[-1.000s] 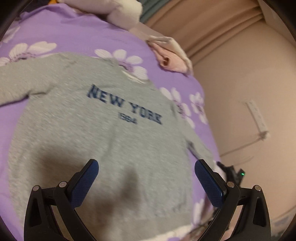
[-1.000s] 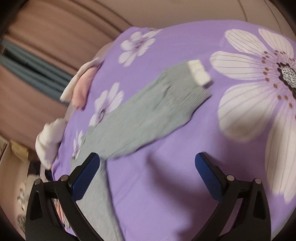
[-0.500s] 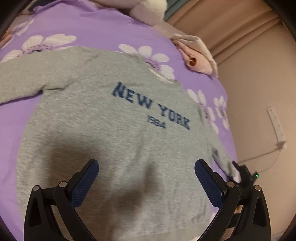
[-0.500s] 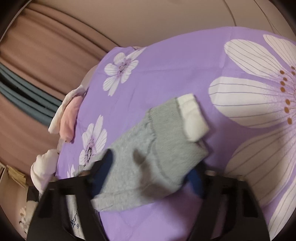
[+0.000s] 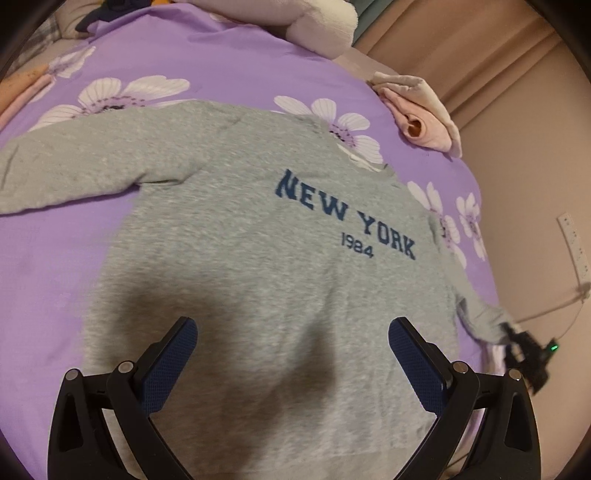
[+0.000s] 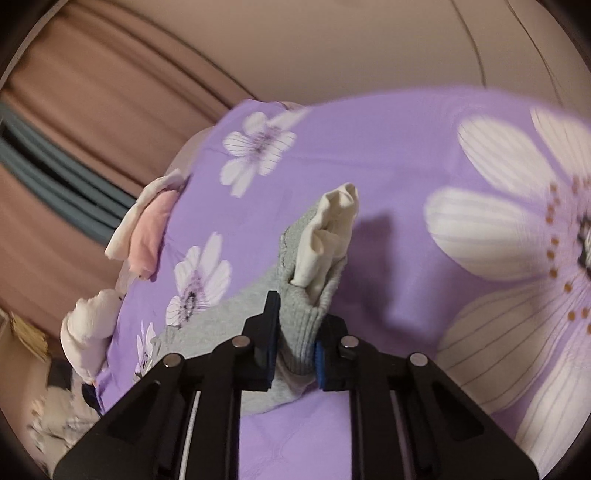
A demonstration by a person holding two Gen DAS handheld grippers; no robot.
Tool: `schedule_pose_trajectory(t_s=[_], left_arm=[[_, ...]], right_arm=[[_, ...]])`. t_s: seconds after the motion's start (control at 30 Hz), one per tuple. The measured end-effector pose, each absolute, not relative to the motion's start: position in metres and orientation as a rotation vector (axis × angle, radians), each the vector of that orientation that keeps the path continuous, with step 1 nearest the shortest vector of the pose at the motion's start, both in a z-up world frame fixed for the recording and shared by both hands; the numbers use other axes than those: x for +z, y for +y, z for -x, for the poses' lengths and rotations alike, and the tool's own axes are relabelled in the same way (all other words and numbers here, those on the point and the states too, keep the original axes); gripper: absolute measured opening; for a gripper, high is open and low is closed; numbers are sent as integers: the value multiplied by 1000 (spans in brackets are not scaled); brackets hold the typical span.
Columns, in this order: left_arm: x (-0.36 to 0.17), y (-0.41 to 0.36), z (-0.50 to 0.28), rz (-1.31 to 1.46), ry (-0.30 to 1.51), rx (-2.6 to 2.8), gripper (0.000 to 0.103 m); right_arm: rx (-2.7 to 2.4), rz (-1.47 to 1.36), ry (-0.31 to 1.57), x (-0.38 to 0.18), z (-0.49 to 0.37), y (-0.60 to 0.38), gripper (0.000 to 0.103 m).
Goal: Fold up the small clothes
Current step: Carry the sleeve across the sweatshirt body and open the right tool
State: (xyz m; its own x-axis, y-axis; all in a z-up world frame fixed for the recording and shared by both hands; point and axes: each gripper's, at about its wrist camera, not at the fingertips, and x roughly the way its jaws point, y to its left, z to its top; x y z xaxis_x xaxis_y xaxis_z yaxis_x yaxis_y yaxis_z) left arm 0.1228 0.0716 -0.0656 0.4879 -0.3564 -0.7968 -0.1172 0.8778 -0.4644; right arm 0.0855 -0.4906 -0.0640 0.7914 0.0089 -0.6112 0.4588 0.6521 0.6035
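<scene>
A small grey sweater (image 5: pixel 258 240) with "NEW YORK 1984" in blue lies flat on the purple flowered bedsheet (image 5: pixel 221 62). One sleeve (image 5: pixel 81 166) stretches out to the left. My left gripper (image 5: pixel 291 354) is open and empty, hovering over the sweater's lower body. My right gripper (image 6: pixel 295 332) is shut on the other sleeve's ribbed grey cuff (image 6: pixel 306 317), with a cream inner cuff (image 6: pixel 328 236) sticking up out of it, lifted off the sheet (image 6: pixel 388 155). The right gripper also shows in the left wrist view (image 5: pixel 524 354) at the bed's right edge.
A folded pink and cream garment (image 5: pixel 421 114) lies at the bed's far right edge, also in the right wrist view (image 6: pixel 147 229). A white plush pillow (image 5: pixel 317 26) sits at the head. A wall, a power strip (image 5: pixel 574 243) and curtains (image 6: pixel 92 110) border the bed.
My right gripper closed on the sleeve cuff and lifted it off the sheet. My left gripper moved in over the sweater's body and stayed open.
</scene>
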Motion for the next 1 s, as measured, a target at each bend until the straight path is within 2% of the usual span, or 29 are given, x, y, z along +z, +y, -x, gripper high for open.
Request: schedule_pose_trajectory(t_s=[0.63,1.0], left_arm=[[-53,121,-94,503,1011,-102,102],[-56,147,-85,544,1003,-93,102]], right_arm=[[-138,-505,606,43,-156,-372,15],[-58,-269,633,62,-198,-271,15]])
